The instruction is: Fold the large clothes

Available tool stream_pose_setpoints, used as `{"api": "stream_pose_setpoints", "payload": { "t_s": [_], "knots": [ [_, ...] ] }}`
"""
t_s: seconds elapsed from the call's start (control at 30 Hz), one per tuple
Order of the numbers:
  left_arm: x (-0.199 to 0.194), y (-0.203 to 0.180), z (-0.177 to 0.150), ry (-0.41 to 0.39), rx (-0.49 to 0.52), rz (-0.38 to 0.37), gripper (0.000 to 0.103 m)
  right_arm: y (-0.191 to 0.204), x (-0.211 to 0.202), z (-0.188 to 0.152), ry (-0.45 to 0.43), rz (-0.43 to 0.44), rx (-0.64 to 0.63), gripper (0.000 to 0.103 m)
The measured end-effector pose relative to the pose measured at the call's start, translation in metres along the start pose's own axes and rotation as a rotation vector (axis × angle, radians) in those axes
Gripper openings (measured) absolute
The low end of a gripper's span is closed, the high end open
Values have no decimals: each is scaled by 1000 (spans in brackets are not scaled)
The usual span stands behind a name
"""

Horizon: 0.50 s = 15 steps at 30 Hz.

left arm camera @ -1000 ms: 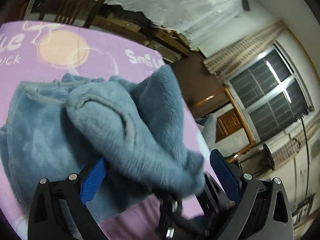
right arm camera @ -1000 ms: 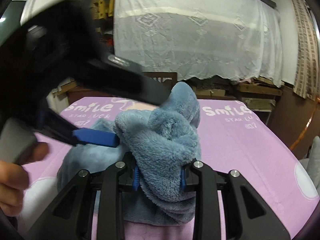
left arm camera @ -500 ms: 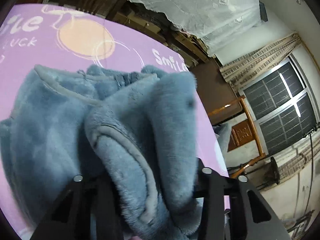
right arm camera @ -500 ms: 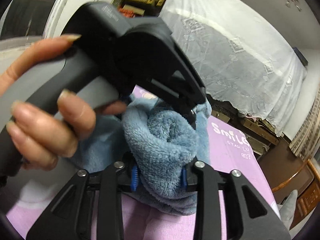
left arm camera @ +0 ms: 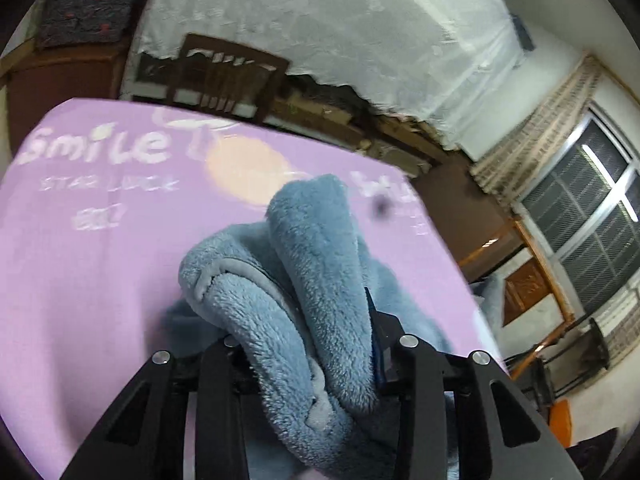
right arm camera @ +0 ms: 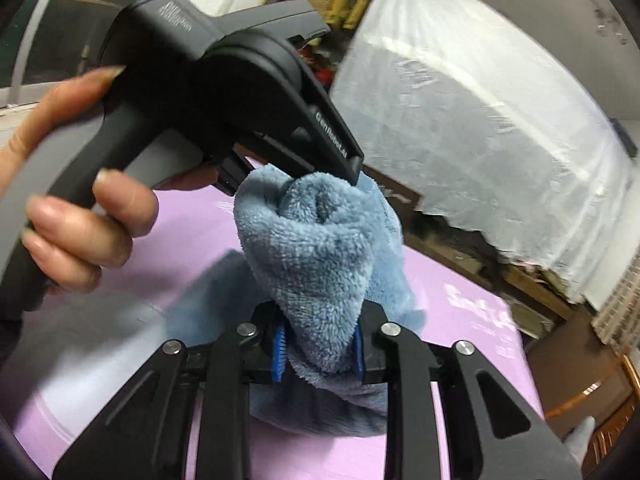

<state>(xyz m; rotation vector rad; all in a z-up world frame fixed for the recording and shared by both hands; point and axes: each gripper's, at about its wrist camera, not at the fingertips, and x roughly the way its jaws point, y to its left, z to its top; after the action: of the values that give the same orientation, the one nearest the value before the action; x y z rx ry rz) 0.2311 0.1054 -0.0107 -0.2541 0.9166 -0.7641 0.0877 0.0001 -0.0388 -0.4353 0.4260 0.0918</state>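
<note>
Left wrist view: left hand-held gripper (left arm camera: 308,354) clamping a thick bunched fold of blue fleece (left arm camera: 316,264), jaws closed on it, blue pad (left arm camera: 378,354) showing only on the right side, the other buried in pile. Fleece rising in two plush ridges above the jaws, the rest trailing down onto the purple bed sheet (left arm camera: 88,264) printed "Smile". Wooden chair (left arm camera: 230,76) standing past the far edge of the bed, white drape (left arm camera: 320,24) behind, window (left arm camera: 596,216) at right.

Right wrist view: right hand-held gripper (right arm camera: 320,350) pinching another bundle of the same fleece (right arm camera: 320,248), having just been closing tighter, both blue pads (right arm camera: 279,350) pressing into the fabric. Bundle standing upright between the jaws, lower part draping toward the sheet (right arm camera: 120,336). Left hand-held gripper (right arm camera: 248,80) showing here from the side, upper left, nose touching the top of the bundle; hand (right arm camera: 76,216) wrapping its grey handle. Both grips sitting close together on the one garment, held above the bed.
</note>
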Motion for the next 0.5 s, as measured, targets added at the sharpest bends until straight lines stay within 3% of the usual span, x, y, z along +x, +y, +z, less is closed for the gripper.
{"api": "stream_pose_setpoints", "payload": {
  "t_s": [0.17, 0.27, 0.5],
  "knots": [
    [16, 54, -11, 80, -66, 89, 44, 28, 33, 0, 84, 105, -32, 24],
    [28, 74, -18, 113, -110, 118, 59, 43, 52, -10, 154, 137, -63, 24],
    [37, 82, -21, 123, -122, 159, 87, 45, 58, -13, 181, 191, -64, 30]
  ]
}}
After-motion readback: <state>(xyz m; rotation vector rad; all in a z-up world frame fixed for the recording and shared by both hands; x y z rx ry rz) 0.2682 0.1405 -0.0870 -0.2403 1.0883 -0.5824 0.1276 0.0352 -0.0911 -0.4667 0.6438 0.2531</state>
